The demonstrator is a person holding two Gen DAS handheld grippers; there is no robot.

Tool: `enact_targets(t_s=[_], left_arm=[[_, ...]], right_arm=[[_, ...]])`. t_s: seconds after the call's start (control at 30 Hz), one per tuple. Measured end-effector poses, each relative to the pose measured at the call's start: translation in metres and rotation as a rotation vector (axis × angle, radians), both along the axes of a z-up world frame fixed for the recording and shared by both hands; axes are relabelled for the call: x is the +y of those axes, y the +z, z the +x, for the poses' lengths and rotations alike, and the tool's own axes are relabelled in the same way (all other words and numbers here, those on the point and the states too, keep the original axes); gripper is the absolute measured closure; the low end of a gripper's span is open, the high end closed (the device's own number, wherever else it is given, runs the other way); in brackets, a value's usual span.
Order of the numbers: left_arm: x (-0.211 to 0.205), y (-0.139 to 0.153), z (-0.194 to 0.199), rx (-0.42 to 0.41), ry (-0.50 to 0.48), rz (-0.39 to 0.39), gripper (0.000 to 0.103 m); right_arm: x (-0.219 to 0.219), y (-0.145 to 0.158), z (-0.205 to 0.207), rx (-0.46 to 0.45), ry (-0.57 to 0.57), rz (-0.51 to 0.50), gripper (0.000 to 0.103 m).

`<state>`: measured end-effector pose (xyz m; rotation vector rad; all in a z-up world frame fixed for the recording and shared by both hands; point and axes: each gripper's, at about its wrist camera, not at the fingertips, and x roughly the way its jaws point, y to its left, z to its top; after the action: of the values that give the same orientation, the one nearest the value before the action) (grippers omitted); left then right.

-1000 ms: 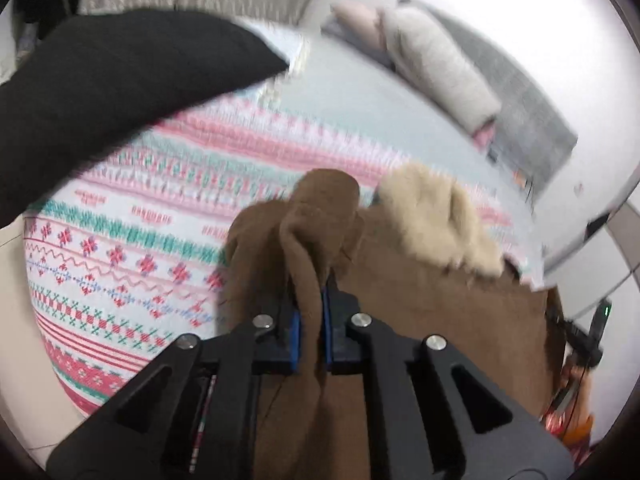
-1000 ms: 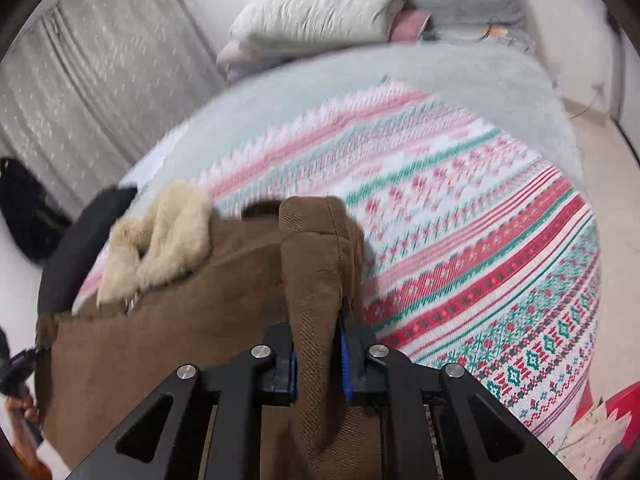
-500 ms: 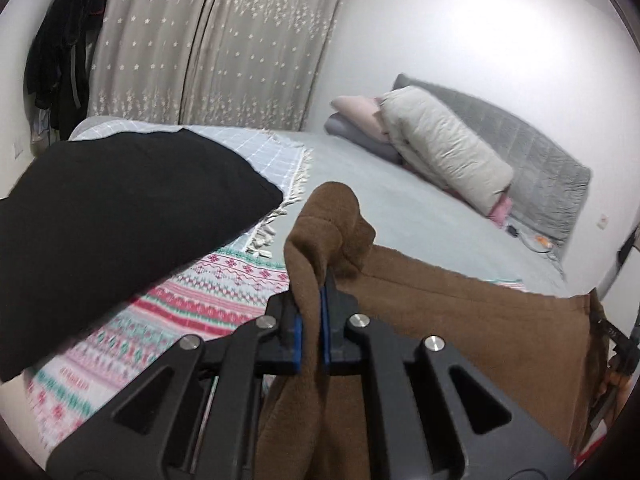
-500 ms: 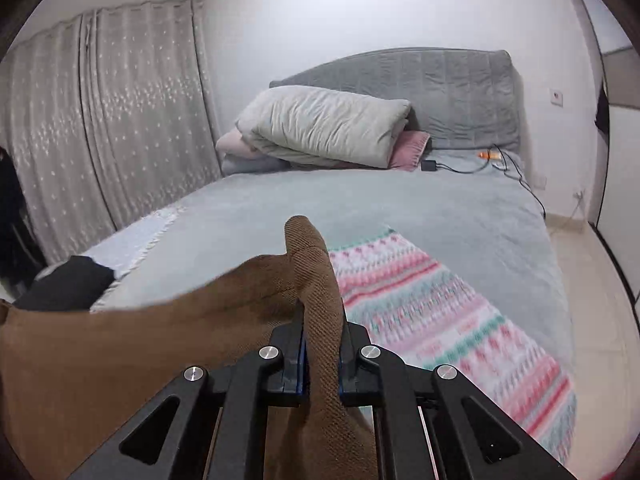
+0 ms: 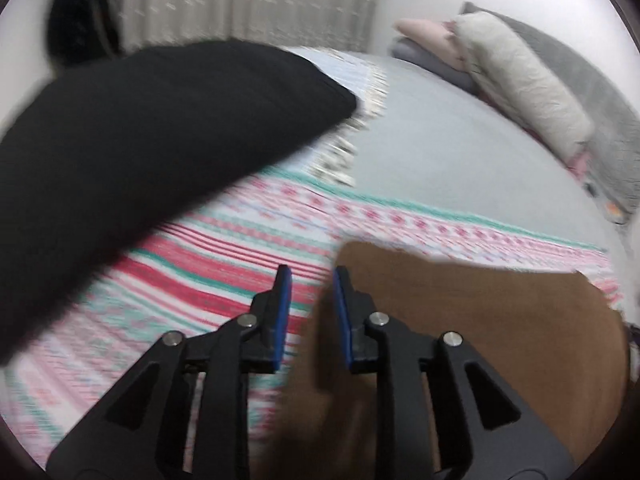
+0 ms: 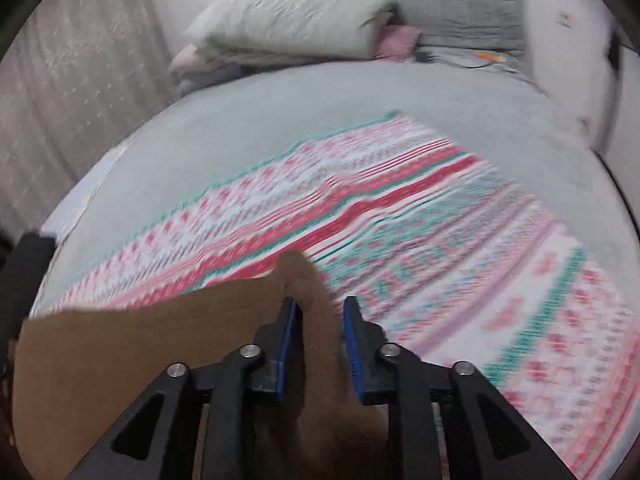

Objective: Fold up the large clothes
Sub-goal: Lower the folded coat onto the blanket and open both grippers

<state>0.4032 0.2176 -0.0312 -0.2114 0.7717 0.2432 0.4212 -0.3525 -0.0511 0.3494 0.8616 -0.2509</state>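
A large brown garment [image 5: 480, 320] lies on a red, green and white patterned blanket [image 5: 240, 248] on the bed. My left gripper [image 5: 310, 280] is open over the garment's left corner; the cloth lies loose between and under its blue pads [image 5: 283, 304]. In the right wrist view the same brown garment [image 6: 140, 352] spreads to the left. My right gripper [image 6: 320, 308] is open, with the garment's right corner [image 6: 300, 276] poking up loose between the fingers. Both views are motion-blurred.
A black folded garment [image 5: 152, 128] lies on the bed's left side; it also shows in the right wrist view [image 6: 24, 272]. Pillows [image 6: 292, 28] and a grey headboard [image 6: 460, 4] stand at the far end. The grey bedspread [image 6: 320, 100] lies beyond the blanket. Curtains [image 5: 256, 0] hang behind.
Both grippers have opened and let go of the brown garment's corners. Both cameras have tipped down toward the bed, and the garment now lies lower, on the blanket.
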Motion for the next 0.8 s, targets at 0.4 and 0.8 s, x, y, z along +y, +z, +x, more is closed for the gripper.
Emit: enact_targets(t_s=[0.4,0.8], left_arm=[[-0.086,0.011,-0.012,0.03,-0.23,-0.026,0.025],[0.023,0.014,-0.07,0.229,-0.04,-0.074,0.042]], right_arm=[[0.138,0.033,-0.023,-0.062,0.328,0.041,0.044],[-0.049,0.004,-0.107,0.076,-0.082,0.115,0.051]])
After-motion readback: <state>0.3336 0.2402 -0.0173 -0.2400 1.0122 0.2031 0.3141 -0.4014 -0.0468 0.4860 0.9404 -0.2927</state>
